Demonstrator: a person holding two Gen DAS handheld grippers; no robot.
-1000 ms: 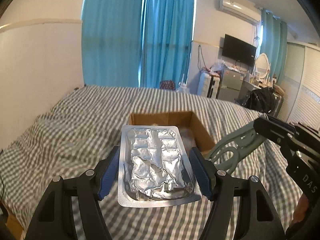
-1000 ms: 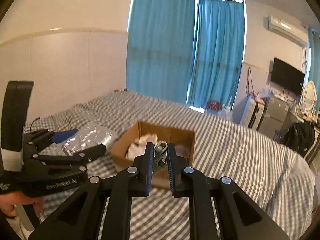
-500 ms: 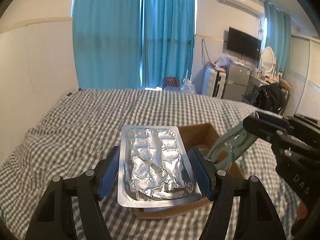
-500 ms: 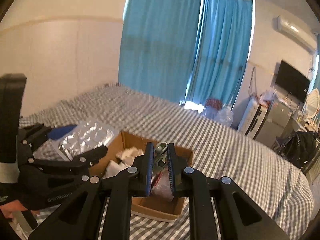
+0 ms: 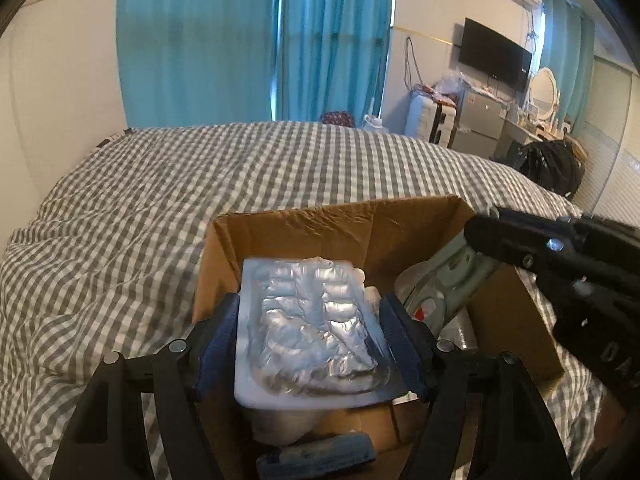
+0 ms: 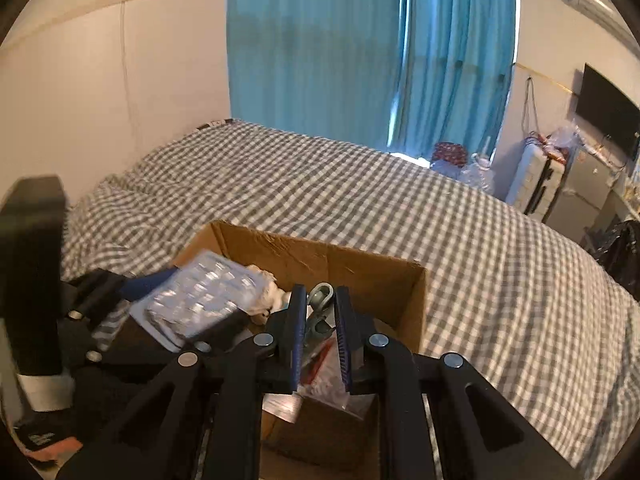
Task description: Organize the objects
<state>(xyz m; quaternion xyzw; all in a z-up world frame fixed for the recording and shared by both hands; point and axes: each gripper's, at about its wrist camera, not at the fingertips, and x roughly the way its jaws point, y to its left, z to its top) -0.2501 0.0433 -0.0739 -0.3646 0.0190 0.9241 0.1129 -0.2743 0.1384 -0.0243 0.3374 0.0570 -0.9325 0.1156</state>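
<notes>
The left gripper hangs over the open cardboard box on the checked bed, its jaws opening a touch while the blue pads sit against both long edges of a silver foil blister pack; the pack lies flat between them, tilted slightly down into the box mouth. To the right of those jaws, the right gripper comes in over the same box, jaws pressed close together on a grey-green plastic clip, whose looped end sticks out past the tips. Below and beyond the right jaws lie white crumpled material and a clear bag with red inside. Under the left jaws, near the box's close wall, sits a blue object, too blurred to name. Teal curtains hang behind the bed.
</notes>
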